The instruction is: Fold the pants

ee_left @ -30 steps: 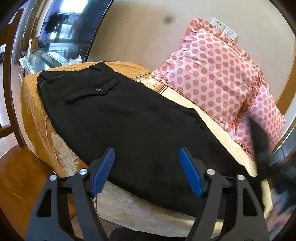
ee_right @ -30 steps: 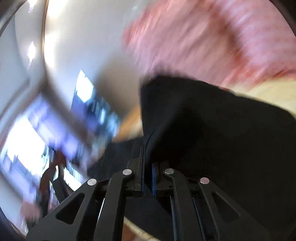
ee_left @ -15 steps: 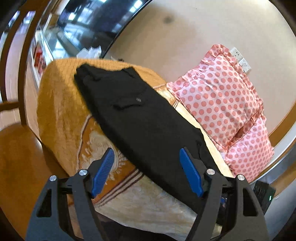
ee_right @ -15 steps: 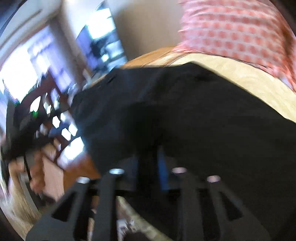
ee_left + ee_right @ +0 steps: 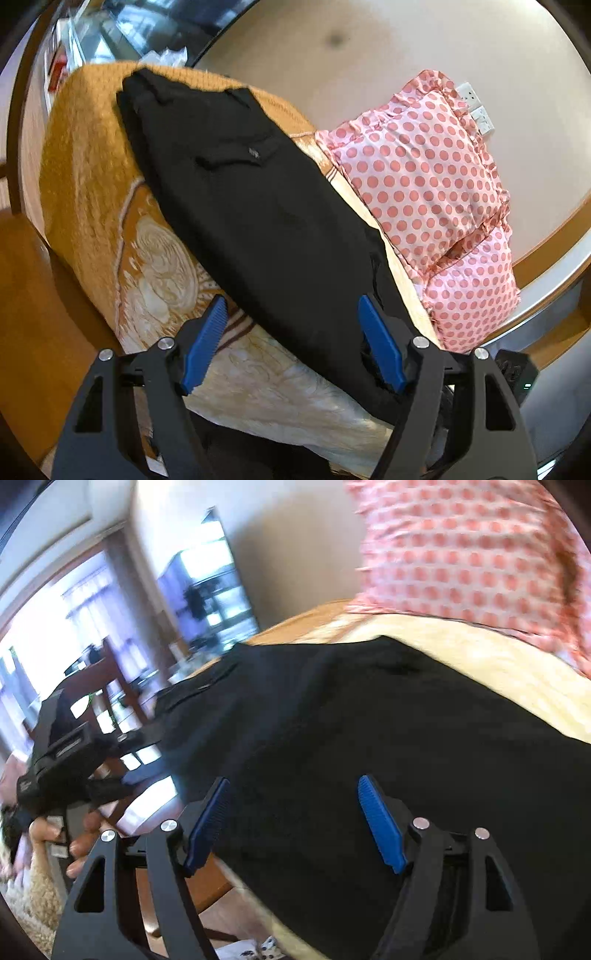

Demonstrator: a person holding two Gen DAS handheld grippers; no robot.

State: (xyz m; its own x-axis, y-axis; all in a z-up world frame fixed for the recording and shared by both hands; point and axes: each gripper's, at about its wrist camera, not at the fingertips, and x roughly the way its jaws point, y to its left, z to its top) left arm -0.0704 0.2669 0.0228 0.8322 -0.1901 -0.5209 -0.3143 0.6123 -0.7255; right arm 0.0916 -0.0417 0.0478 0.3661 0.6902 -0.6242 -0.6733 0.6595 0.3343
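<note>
Black pants [image 5: 258,206] lie flat along a bed, folded lengthwise, with the waistband and a back pocket [image 5: 236,157] at the far end. My left gripper [image 5: 295,343] is open and empty, hovering at the near leg end. In the right wrist view the pants [image 5: 369,738] fill the middle. My right gripper [image 5: 295,823] is open and empty just above the cloth. The left gripper [image 5: 66,768], held in a hand, shows at the left of that view.
The bed has an orange and cream patterned cover [image 5: 96,192]. Two pink polka-dot pillows [image 5: 436,177] lean on the wall at the right. A wooden chair [image 5: 110,679] and a wooden floor [image 5: 33,295] lie to the left of the bed.
My right gripper was shut on the pants' leg end and has opened, letting the cloth go onto the bed. My left gripper has drawn back and up, staying open.
</note>
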